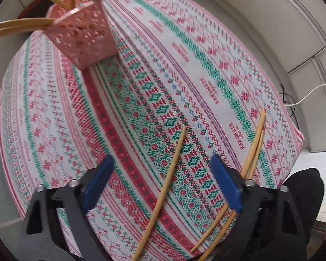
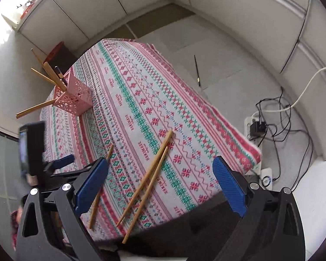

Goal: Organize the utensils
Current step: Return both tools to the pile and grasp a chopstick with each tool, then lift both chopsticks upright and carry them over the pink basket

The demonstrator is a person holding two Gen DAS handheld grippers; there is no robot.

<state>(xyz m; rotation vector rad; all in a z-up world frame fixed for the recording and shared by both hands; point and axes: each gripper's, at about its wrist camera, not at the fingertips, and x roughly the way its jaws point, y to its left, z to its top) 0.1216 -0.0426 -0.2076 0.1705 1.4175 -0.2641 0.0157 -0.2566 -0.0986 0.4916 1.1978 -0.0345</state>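
A pink perforated holder (image 1: 84, 37) stands at the far left of the cloth-covered table (image 1: 54, 117), with several wooden chopsticks leaning out of it. My left gripper (image 1: 162, 157) hangs open, pointing down over a single chopstick (image 1: 163, 193) that lies loose between its blue fingers. A pair of chopsticks (image 1: 254, 143) lies just to the right, partly hidden behind the right finger. In the right wrist view my right gripper (image 2: 160, 159) is open above that pair (image 2: 150, 174), touching nothing. The single chopstick (image 2: 97, 195), the holder (image 2: 76, 97) and a left-gripper finger (image 2: 63, 161) show at the left.
The patterned cloth (image 2: 141, 100) covers the whole table top. A thin black pen (image 2: 196, 69) lies on the floor beyond it. A power strip (image 2: 256, 126) with tangled cables sits on the floor at the right. A person's dark trouser leg (image 1: 304, 195) is by the near edge.
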